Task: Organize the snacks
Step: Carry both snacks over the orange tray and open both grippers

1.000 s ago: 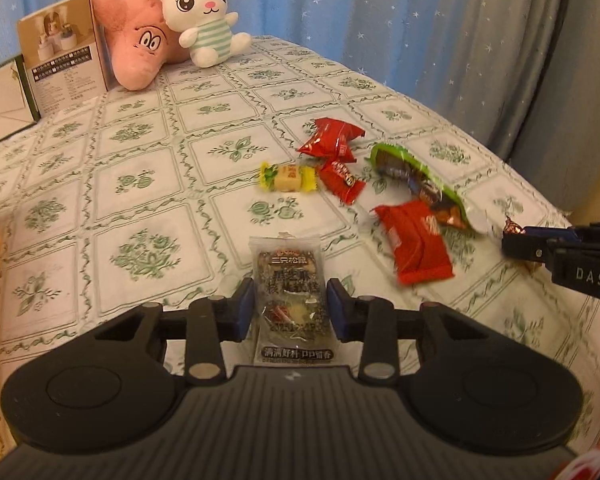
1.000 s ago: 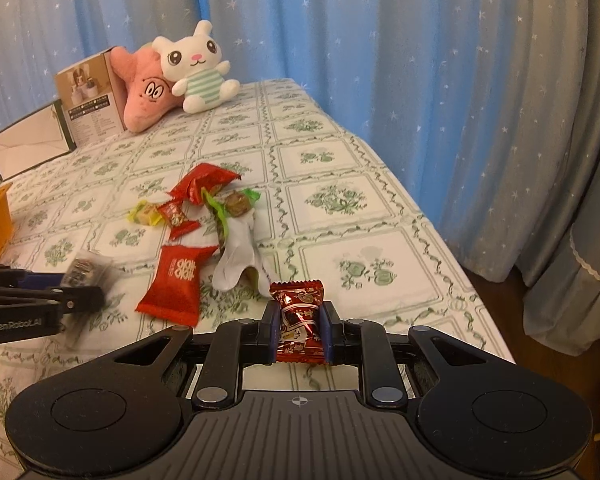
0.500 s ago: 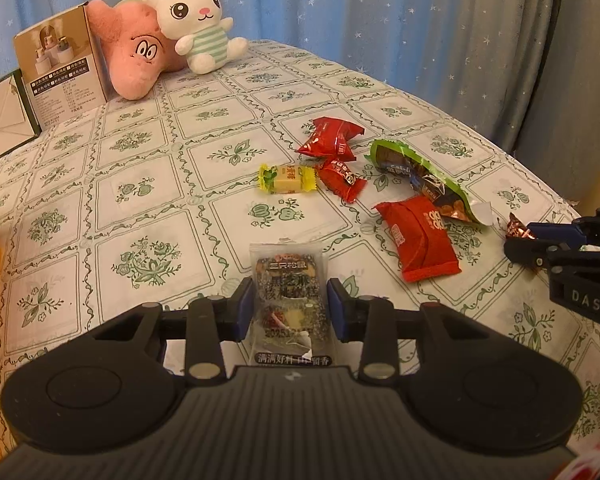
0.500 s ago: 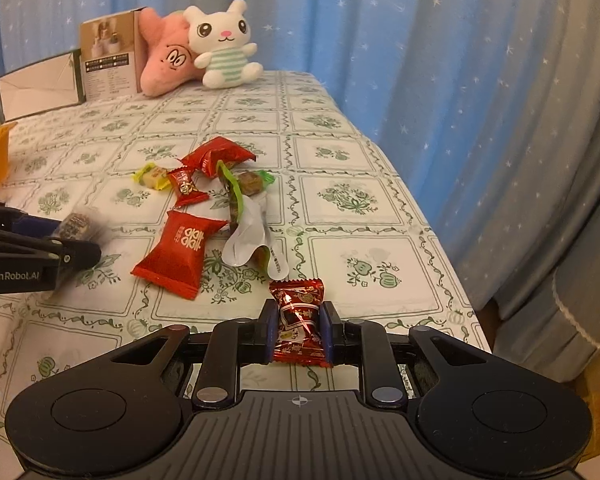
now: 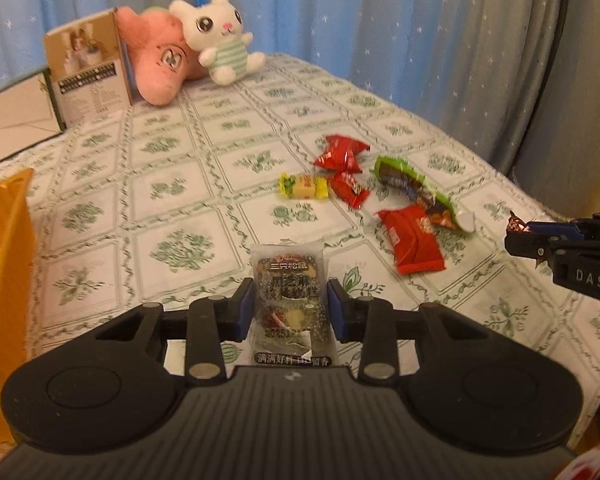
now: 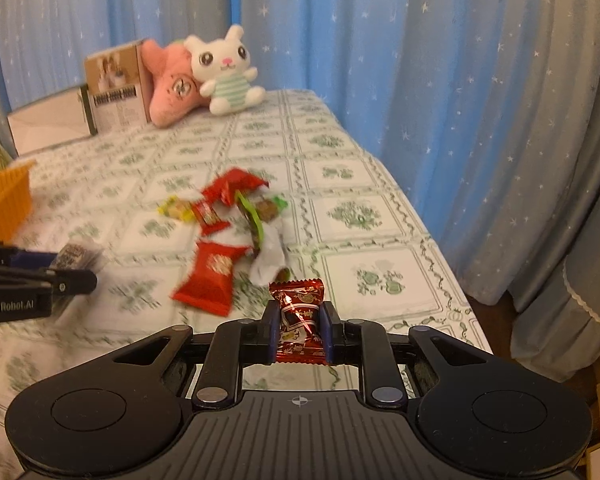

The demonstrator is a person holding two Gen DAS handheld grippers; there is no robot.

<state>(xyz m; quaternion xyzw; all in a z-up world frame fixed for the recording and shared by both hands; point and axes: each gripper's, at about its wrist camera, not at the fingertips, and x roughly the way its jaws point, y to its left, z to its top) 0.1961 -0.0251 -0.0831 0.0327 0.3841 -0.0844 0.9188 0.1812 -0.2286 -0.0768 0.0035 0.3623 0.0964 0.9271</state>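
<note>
Both tools rose: left tool [image 5: 291, 307] grips sesame packet [image 5: 290, 304].

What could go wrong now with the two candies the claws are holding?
The left claw pinches the clear sesame snack packet only by its edges, so the slick packet might slide out. The right claw grips a shiny red candy near the table edge; dropped, it may fall off.

both wrist views look down along their fingers - sharing the snack pile [image 5: 380, 200] mid-table.
</note>
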